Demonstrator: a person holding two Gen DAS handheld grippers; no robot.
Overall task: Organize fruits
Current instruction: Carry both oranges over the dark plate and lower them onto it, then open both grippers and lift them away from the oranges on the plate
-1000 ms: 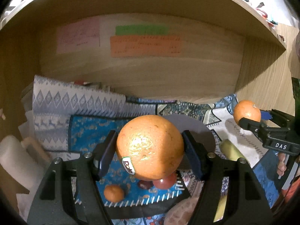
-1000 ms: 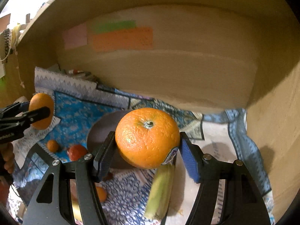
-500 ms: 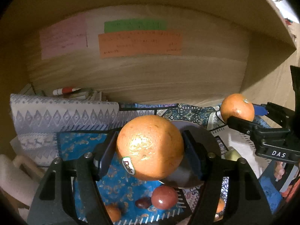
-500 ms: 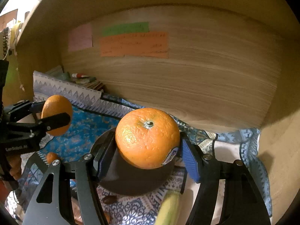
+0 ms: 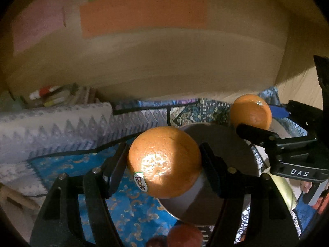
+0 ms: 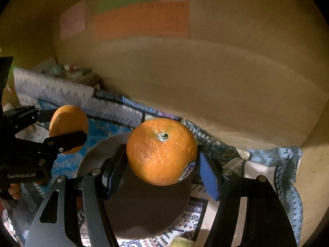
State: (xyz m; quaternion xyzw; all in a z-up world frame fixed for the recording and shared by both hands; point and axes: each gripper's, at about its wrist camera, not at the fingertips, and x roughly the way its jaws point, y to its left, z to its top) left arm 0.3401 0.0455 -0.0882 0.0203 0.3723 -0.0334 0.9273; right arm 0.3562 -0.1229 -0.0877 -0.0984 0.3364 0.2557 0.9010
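My left gripper (image 5: 163, 161) is shut on an orange with a Dole sticker (image 5: 164, 161) and holds it above the left part of a dark round plate (image 5: 224, 160). My right gripper (image 6: 161, 162) is shut on a second orange with its stem up (image 6: 161, 151), held over the same plate (image 6: 144, 210). Each gripper shows in the other's view: the right one with its orange (image 5: 250, 112) at the right, the left one with its orange (image 6: 68, 128) at the left.
A patterned blue cloth (image 5: 67, 162) covers the shelf floor. A red fruit (image 5: 185, 235) lies near the plate's front edge and a banana (image 5: 284, 191) to its right. The wooden back wall carries coloured paper notes (image 5: 141, 13). Pens and clutter (image 5: 55, 95) sit at the back left.
Both grippers have moved forward and lower toward the plate with their oranges still held. The back wall and notes appear closer, and the plate fills more of both views.
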